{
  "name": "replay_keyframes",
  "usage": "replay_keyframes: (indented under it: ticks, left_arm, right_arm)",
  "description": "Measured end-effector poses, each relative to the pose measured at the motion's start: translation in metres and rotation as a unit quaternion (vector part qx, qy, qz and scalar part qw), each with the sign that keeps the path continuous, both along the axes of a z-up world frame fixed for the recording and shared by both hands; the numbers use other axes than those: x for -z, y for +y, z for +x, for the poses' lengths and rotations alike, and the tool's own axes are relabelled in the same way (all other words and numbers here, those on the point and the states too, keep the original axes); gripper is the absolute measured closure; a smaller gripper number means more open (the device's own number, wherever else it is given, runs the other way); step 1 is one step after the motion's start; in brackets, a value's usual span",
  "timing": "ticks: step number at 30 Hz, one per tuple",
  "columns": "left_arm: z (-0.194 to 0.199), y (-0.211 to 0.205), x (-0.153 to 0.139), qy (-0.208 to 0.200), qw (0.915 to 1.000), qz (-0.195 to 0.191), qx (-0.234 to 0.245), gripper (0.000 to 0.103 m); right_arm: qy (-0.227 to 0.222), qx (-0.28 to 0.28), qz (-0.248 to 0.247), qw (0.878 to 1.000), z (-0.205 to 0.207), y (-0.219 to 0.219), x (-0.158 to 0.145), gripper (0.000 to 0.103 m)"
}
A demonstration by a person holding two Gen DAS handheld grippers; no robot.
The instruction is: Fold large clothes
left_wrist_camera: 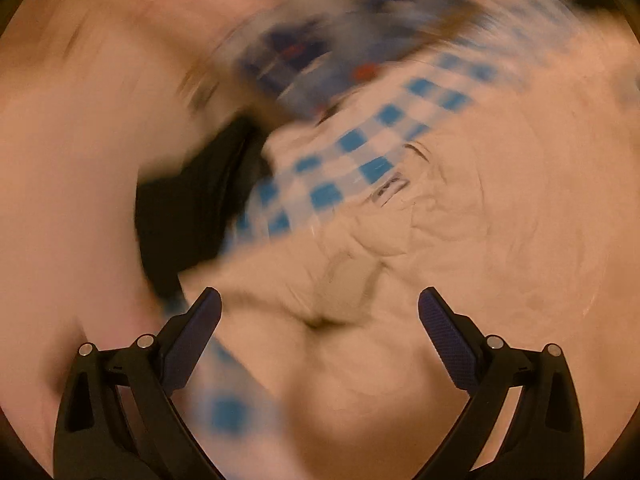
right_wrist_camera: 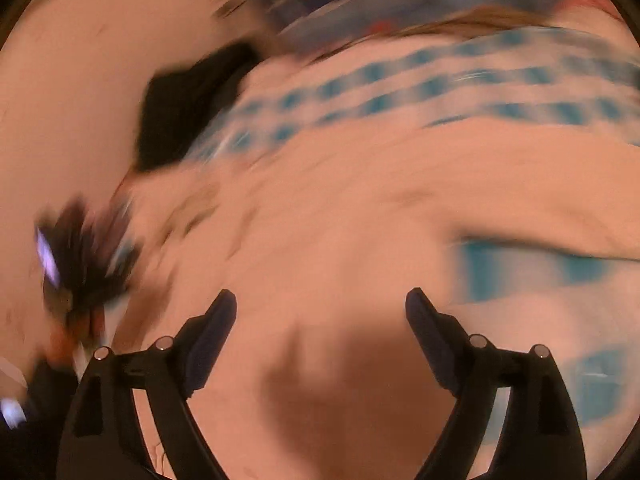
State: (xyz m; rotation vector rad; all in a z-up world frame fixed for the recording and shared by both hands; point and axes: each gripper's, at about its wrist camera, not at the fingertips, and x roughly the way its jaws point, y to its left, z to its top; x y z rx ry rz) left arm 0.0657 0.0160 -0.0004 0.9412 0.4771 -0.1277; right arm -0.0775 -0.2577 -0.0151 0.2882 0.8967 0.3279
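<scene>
A large pale cream garment (left_wrist_camera: 460, 240) lies crumpled on a blue-and-white checked cloth (left_wrist_camera: 352, 148). In the left wrist view my left gripper (left_wrist_camera: 320, 304) hovers over its folds, fingers wide apart with nothing between them. The right wrist view is heavily blurred. There the same pale garment (right_wrist_camera: 340, 208) spreads below my right gripper (right_wrist_camera: 320, 300), which stands open and holds nothing. The checked cloth (right_wrist_camera: 400, 88) runs across behind it.
A black item (left_wrist_camera: 188, 208) lies at the left end of the checked cloth, also visible as a black item (right_wrist_camera: 188, 104) in the right wrist view. Blurred dark blue patterned fabric (left_wrist_camera: 320, 40) lies beyond. A blurred dark object (right_wrist_camera: 84, 256) shows at the left.
</scene>
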Motion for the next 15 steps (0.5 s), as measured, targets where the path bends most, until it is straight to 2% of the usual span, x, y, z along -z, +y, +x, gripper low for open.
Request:
replay_keyframes:
  ticks: [1,2,3,4,6,10,12,15]
  left_arm:
    - [0.002,0.003,0.005,0.008,0.9972,0.062,0.040,0.008]
    - [0.007,0.006,0.006,0.022,0.9927,0.101,0.062,0.008]
    - [0.013,0.013,0.005,0.039,0.9873,0.128,0.086,0.008]
    - [0.018,0.016,0.003,0.038,0.9852,0.140,0.092,0.008]
    - [0.032,0.024,-0.005,0.040,0.9827,0.140,0.114,0.008]
    - [0.069,0.031,0.004,0.106,0.9785,0.136,0.113,0.008]
    - [0.077,0.030,0.014,0.139,0.9730,0.138,0.122,0.008]
    - [0.091,0.032,0.031,0.168,0.9630,0.169,0.125,0.008]
  right_arm:
    - [0.002,-0.014,-0.013,1.000,0.001,0.012,0.010,0.019]
    - [0.014,-0.037,-0.022,0.999,0.005,0.027,0.026,0.018]
    - [0.024,-0.044,-0.034,0.998,0.001,0.035,0.038,0.017]
    - [0.030,-0.047,-0.046,0.997,-0.002,0.040,0.048,0.016]
    - [0.027,-0.048,-0.027,0.998,-0.004,0.033,0.053,0.015]
    - [0.032,-0.039,0.040,0.998,-0.004,0.008,0.059,0.015]
    - [0.031,-0.039,0.040,0.998,-0.005,0.015,0.060,0.015]
    - [0.028,-0.041,0.035,0.998,-0.007,0.022,0.057,0.014]
